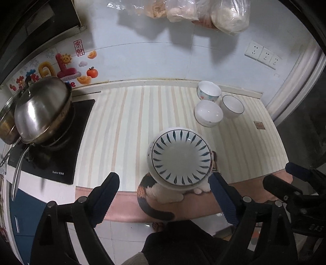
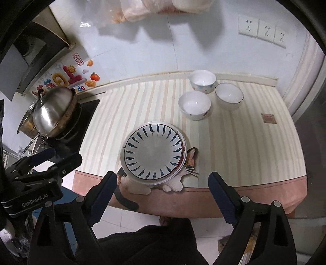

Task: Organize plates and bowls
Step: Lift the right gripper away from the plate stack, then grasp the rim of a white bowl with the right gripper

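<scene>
A stack of plates, topped by a plate with blue leaf marks, sits near the front edge of the striped table. Three white bowls stand apart at the back right: one with coloured spots, one with a dark rim, one nearer. My left gripper is open and empty, held before the table edge in front of the plates. My right gripper is open and empty, also in front of the plates.
A steel pot with a domed lid stands on a black cooktop at the left. Plastic bags hang on the wall above. Wall sockets are at the upper right. A cat picture lies under the plates.
</scene>
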{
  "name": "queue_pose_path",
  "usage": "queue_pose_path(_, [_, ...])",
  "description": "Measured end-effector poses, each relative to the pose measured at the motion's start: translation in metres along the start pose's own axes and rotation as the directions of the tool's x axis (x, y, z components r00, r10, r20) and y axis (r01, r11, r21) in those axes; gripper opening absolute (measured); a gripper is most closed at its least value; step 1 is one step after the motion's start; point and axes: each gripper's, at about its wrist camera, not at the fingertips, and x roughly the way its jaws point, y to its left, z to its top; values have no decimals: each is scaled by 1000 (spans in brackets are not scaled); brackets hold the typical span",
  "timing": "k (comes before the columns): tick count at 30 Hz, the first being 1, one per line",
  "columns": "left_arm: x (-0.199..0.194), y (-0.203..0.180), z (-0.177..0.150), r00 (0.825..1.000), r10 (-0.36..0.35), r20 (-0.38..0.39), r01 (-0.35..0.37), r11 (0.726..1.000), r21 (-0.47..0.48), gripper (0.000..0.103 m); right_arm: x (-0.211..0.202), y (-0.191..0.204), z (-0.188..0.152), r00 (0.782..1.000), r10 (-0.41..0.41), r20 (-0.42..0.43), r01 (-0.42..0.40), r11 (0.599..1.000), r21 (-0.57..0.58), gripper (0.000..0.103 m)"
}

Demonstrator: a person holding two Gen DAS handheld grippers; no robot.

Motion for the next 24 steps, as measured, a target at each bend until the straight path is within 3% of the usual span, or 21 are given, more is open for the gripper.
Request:
queue_pose_path(12, [-12,-1,-5,1000,4,22,-4,1000,3,91,-33,0,-19,999,18,37,-20,999,43,95])
queue_pose_path(18, [23,-11,27,998,62,25,-62,998,-13,91,-11,-29,4,994,103,33,-106,990,94,95])
queue_pose_path(24, [83,-28,88,996,83,40,-82,996,-17,91,45,-83,55,987,156,46,-161,977,143,95])
